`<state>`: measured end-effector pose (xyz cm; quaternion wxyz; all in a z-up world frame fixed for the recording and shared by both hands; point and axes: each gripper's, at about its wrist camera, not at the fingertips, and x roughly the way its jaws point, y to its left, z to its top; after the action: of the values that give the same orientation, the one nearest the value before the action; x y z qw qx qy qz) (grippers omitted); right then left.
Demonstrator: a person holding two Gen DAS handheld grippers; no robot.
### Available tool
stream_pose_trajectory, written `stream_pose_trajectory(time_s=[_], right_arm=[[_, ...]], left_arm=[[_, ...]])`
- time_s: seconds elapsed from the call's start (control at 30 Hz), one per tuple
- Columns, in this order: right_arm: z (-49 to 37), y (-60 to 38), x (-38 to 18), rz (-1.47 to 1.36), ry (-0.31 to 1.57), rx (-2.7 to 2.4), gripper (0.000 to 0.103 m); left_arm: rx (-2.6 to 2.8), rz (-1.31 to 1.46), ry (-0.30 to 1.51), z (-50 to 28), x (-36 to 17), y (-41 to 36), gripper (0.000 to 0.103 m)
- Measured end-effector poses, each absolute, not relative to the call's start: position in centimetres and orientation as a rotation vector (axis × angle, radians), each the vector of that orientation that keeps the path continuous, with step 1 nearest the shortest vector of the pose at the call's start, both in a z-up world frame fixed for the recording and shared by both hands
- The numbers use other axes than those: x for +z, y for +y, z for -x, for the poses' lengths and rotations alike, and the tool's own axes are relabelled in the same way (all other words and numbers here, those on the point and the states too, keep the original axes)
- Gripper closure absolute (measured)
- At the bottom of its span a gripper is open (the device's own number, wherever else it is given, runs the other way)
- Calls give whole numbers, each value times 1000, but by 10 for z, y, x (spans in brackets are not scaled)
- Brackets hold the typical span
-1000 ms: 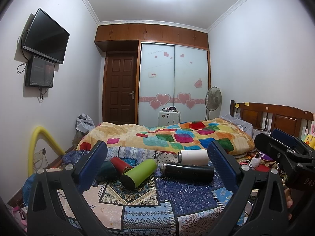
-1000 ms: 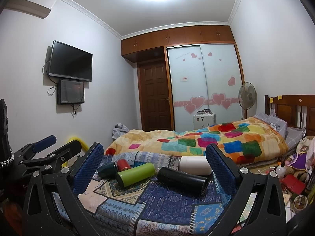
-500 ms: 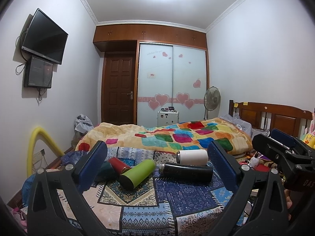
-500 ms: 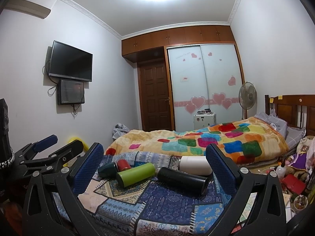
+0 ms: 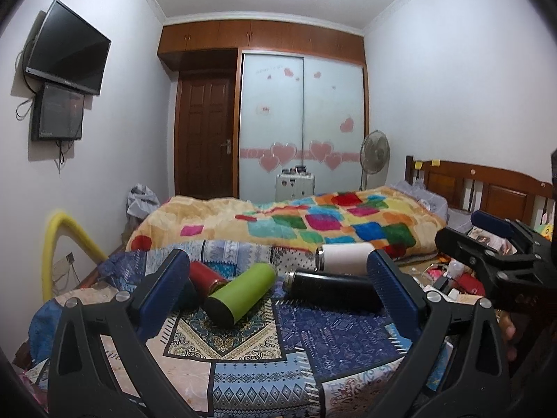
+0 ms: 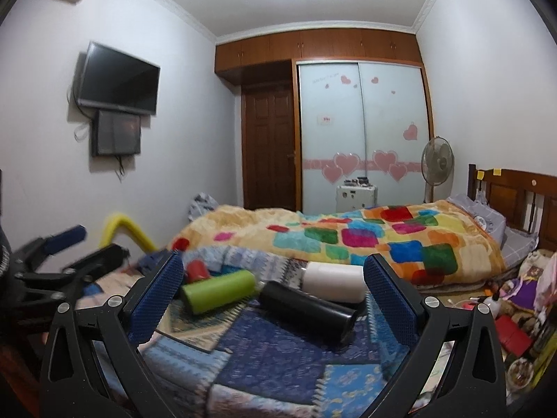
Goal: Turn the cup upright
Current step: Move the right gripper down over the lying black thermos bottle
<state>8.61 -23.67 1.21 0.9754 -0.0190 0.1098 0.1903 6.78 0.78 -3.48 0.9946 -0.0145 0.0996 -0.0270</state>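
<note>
Hovering low over the patterned bedspread [image 5: 306, 355], both grippers gape wide with nothing between their blue pads. The left gripper [image 5: 278, 289] and the right gripper [image 6: 273, 289] sit side by side, each aimed at the same cluster of cups lying on their sides.

Taking the green cup [image 5: 240, 291] as the marker: it lies on the bedspread with its long axis slanting, its dark end toward the grippers and its far end angled away to the right. Just right of it lies the black cup [image 5: 330, 287], its axis running nearly crosswise to the left gripper's line of sight. Behind the black cup, touching or nearly so, rests the white cup [image 5: 343, 261], also crosswise. Left of the green cup, a red cup [image 5: 205, 275] pokes out from behind the left gripper's left pad; something dark may lie by it, but I cannot tell.

From the right wrist view the black cup [image 6: 306, 304] sits squarely between that gripper's pads, its open end nearest, so I judge the right hand better placed for it, and the left for the green cup.

Beyond them, a patchwork quilt [image 5: 330, 223] covers the bed.
</note>
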Motion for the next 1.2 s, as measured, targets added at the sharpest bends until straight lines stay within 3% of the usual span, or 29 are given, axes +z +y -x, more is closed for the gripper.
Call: stream_pose_trajectory(time_s=[0.27, 0.7, 1.2], right_arm=[[-152, -237, -17, 189, 351, 376, 0], [-262, -221, -76, 305, 724, 521, 0], [-299, -189, -110, 486, 929, 665, 1]], left_arm=[[-62, 39, 280, -115, -62, 14, 0], [-113, 52, 385, -175, -100, 19, 0], [-127, 45, 444, -209, -126, 13, 0]])
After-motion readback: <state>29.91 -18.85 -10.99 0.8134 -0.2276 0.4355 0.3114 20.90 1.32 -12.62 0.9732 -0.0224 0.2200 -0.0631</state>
